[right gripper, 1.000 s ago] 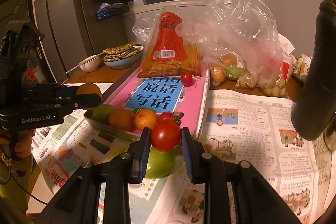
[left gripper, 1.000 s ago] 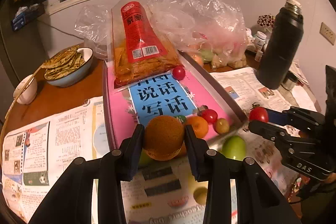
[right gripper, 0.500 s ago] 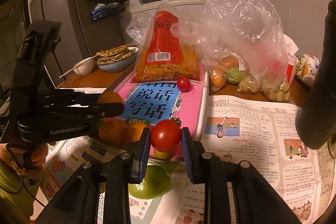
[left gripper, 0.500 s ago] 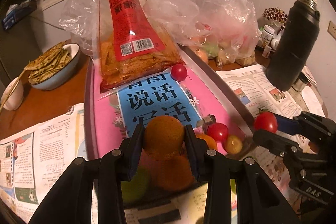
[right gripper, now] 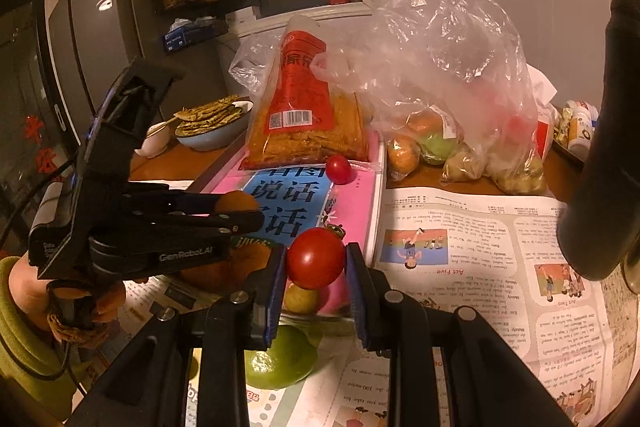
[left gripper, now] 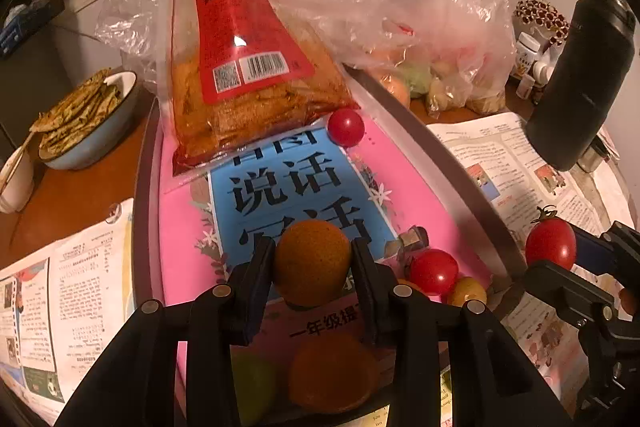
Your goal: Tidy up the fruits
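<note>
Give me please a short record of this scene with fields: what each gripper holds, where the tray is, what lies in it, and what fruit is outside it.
left gripper: shut on the brown-orange fruit, held over the tray
right gripper: shut on a red tomato, at the tray's near end
tray: metal rim, lined with a pink and blue booklet
in tray: snack bag, tomato at the far end, orange, more small fruits at the near end
outside tray: green fruit on the newspaper
</note>
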The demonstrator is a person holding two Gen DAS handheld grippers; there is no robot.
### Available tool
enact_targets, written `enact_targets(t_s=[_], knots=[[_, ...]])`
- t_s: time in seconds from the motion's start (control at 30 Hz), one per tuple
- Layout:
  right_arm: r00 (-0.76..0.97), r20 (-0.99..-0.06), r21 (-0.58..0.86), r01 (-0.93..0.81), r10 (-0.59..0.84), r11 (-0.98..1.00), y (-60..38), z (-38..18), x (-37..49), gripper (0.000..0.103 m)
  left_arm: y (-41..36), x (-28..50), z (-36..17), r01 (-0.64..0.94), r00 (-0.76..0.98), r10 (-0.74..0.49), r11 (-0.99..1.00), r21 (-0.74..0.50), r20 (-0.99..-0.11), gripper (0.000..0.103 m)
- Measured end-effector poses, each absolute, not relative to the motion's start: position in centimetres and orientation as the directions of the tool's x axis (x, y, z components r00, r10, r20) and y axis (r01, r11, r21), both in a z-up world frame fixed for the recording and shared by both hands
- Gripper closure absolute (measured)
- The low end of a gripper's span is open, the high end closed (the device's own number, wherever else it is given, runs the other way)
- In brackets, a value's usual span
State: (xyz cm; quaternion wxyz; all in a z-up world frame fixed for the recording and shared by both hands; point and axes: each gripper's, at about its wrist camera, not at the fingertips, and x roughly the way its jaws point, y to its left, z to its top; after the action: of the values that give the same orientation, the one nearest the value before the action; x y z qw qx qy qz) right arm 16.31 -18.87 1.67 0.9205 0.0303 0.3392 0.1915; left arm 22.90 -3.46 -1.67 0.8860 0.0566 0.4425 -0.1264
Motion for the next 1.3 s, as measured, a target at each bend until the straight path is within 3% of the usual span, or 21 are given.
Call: enact_targets(t_s=[1.3], knots=[[0.686, -0.676, 0.047, -0.325, 0.269, 0.945, -17.0, -1.0, 17.1, 0.073, -3.1, 23.0, -2.7, 0.273, 0.571, -0.177, 0.962, -0.019, -0.802, 0.063]])
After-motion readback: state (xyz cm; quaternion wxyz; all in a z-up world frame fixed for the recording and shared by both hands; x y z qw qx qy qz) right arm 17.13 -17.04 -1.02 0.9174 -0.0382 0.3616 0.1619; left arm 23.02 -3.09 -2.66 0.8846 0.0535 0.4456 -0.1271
